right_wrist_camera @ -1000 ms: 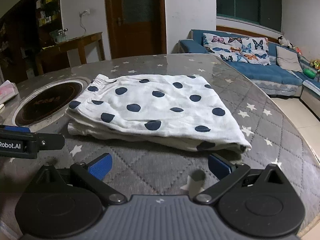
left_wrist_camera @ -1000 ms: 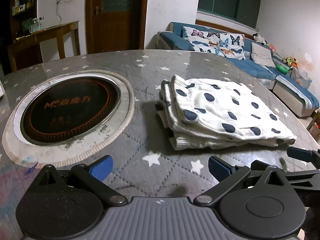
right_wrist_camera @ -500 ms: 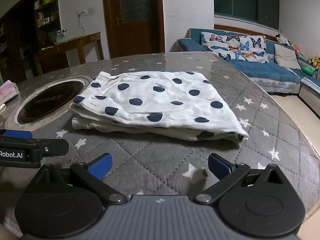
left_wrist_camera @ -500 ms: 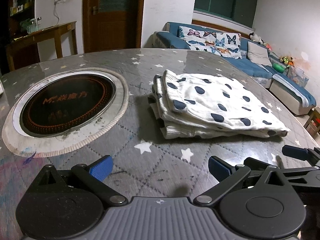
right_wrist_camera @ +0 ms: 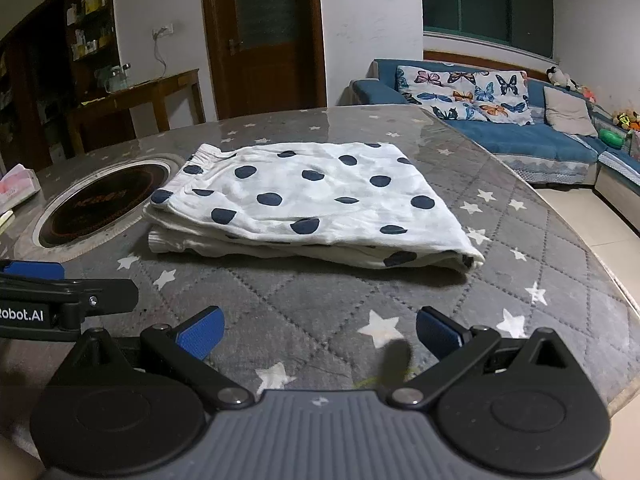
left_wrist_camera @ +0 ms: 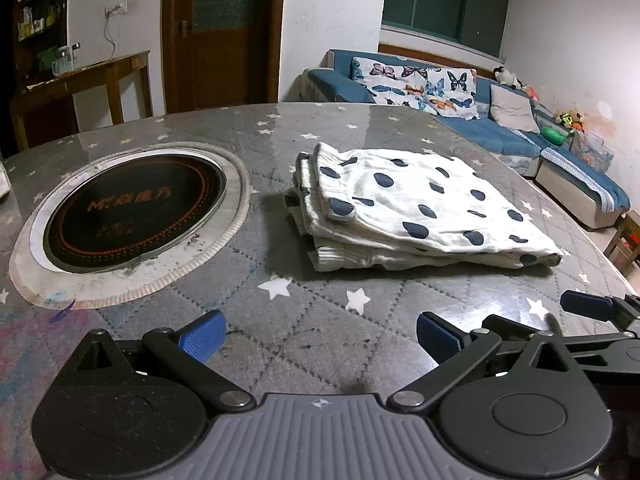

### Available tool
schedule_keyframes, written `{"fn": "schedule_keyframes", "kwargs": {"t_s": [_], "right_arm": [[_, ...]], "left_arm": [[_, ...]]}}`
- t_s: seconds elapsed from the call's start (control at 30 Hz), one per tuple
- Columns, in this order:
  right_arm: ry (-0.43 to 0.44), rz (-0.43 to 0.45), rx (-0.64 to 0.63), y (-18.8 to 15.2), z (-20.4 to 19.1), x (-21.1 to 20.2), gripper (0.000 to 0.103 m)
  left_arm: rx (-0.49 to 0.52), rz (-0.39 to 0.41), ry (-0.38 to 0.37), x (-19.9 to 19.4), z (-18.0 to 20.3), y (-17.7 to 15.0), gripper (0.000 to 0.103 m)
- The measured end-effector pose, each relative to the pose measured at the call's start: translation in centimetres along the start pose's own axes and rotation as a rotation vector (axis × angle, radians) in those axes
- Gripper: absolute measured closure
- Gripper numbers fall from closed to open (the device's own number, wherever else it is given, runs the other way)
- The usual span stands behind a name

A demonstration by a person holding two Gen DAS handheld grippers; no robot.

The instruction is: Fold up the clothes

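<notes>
A white garment with dark blue dots (left_wrist_camera: 408, 208) lies folded in a flat stack on the grey star-patterned table (left_wrist_camera: 304, 320); it also shows in the right wrist view (right_wrist_camera: 312, 204). My left gripper (left_wrist_camera: 320, 334) is open and empty, well short of the stack's near left corner. My right gripper (right_wrist_camera: 318, 332) is open and empty, in front of the stack's near edge. The right gripper's blue finger (left_wrist_camera: 584, 306) shows at the right edge of the left view. The left gripper's body (right_wrist_camera: 60, 300) shows at the left of the right view.
A round black induction cooktop (left_wrist_camera: 132, 212) is set into the table left of the garment. A tissue pack (right_wrist_camera: 16, 188) lies at the far left. The table's curved edge (right_wrist_camera: 624, 300) is at the right. A blue sofa (right_wrist_camera: 520, 136) and wooden side table (left_wrist_camera: 80, 92) stand beyond.
Both grippers have pulled back from the folded garment, which now looks farther away. The garment itself has not moved. Both stay open.
</notes>
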State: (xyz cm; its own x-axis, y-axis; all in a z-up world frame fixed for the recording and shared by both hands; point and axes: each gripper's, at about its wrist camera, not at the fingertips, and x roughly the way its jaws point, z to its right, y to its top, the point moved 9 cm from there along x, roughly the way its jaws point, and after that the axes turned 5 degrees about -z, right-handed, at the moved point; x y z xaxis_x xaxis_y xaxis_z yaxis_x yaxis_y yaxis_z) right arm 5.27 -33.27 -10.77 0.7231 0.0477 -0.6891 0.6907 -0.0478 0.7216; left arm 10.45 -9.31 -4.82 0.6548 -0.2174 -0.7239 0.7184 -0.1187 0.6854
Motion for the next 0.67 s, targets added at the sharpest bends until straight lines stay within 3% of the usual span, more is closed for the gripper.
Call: {"fn": "schedule_keyframes", "kwargs": {"t_s": [0.67], "right_arm": [[-0.002,0.001,0.011,-0.29,0.25,-0.11,0.0]], "left_arm": [[0.01,0.001,-0.003,-0.07,0.38,-0.35,0.0]]}}
